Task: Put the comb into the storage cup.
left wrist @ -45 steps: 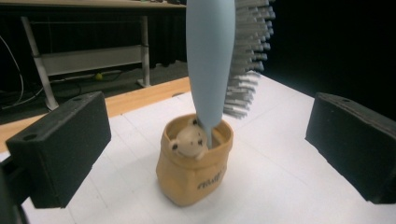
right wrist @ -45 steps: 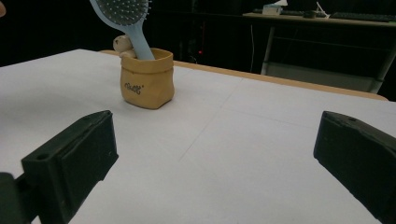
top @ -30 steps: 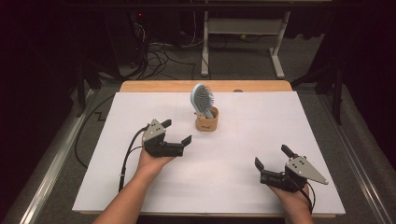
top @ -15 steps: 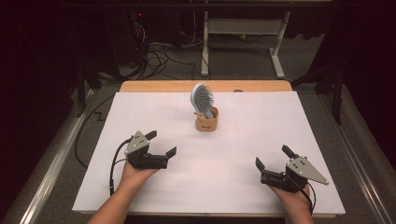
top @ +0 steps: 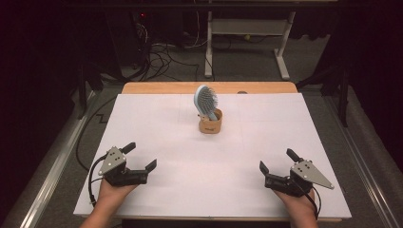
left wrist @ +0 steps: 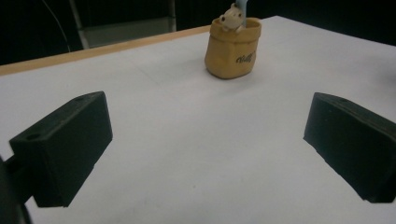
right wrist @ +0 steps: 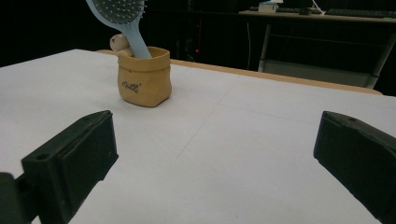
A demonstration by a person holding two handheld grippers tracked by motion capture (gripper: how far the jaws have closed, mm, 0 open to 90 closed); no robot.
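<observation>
A light blue hairbrush [top: 206, 100] stands handle-down in a small tan sack-shaped holder [top: 210, 124] at the middle back of the white table; the holder [left wrist: 233, 48] carries a little cream figure on its rim. The brush head [right wrist: 117, 9] leans left above the holder [right wrist: 142, 77] in the right gripper view. My left gripper [top: 139, 156] rests open near the front left edge, nothing between its jaws. My right gripper [top: 278, 160] rests open near the front right edge, also holding nothing. Both point toward the holder from well short of it.
The white table top [top: 190, 156] has a wooden strip [top: 157, 88] along its far edge. Beyond it are desk legs [top: 283, 52] and cables [top: 161, 52] on a dark floor. Metal rails [top: 52, 166] run along the table's sides.
My left gripper has drawn back from near the holder toward the front left edge, staying open. The right gripper has not moved.
</observation>
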